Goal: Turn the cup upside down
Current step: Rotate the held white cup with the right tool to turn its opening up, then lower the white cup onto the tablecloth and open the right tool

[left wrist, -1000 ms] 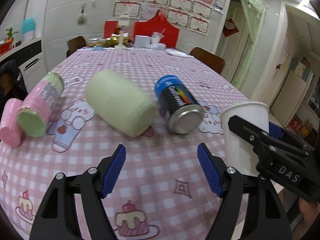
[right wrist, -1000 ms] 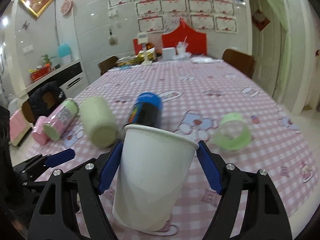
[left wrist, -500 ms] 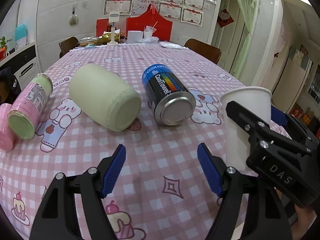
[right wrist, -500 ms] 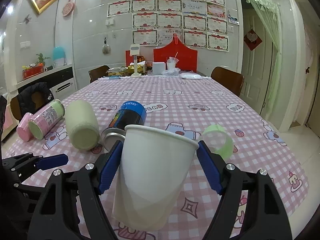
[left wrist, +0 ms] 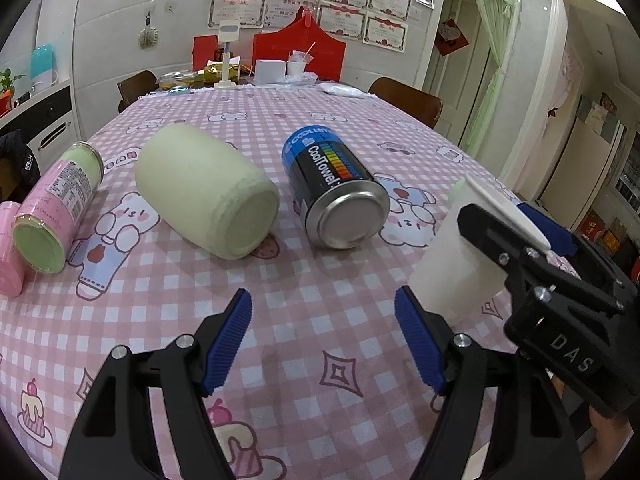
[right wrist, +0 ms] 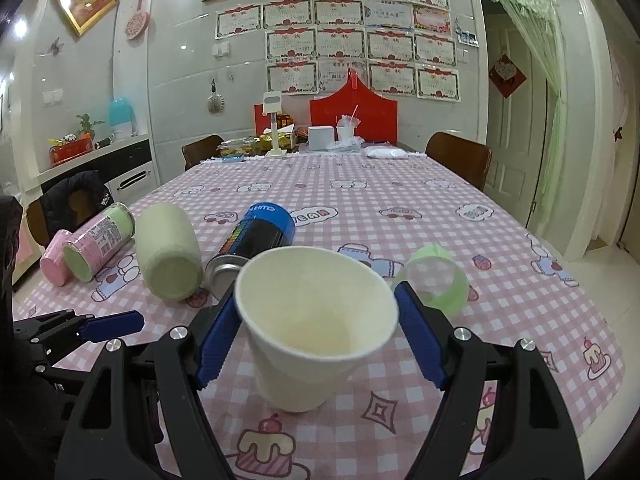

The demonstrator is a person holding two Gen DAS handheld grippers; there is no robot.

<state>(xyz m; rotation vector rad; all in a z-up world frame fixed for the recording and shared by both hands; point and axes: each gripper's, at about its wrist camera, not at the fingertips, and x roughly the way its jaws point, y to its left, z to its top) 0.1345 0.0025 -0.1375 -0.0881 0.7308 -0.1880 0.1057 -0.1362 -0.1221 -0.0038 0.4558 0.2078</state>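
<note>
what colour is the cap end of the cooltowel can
Blue; the can lies on its side, body black, best seen in the left wrist view.

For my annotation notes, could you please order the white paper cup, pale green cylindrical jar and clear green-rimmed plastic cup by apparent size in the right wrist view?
1. White paper cup, nearest the camera, so unsure.
2. Pale green cylindrical jar.
3. Clear green-rimmed plastic cup.

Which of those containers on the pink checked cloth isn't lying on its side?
The white paper cup, mouth up between the right gripper's blue fingers. The pale green cylinder, black-and-blue can and pink-labelled jar all lie flat.
</note>
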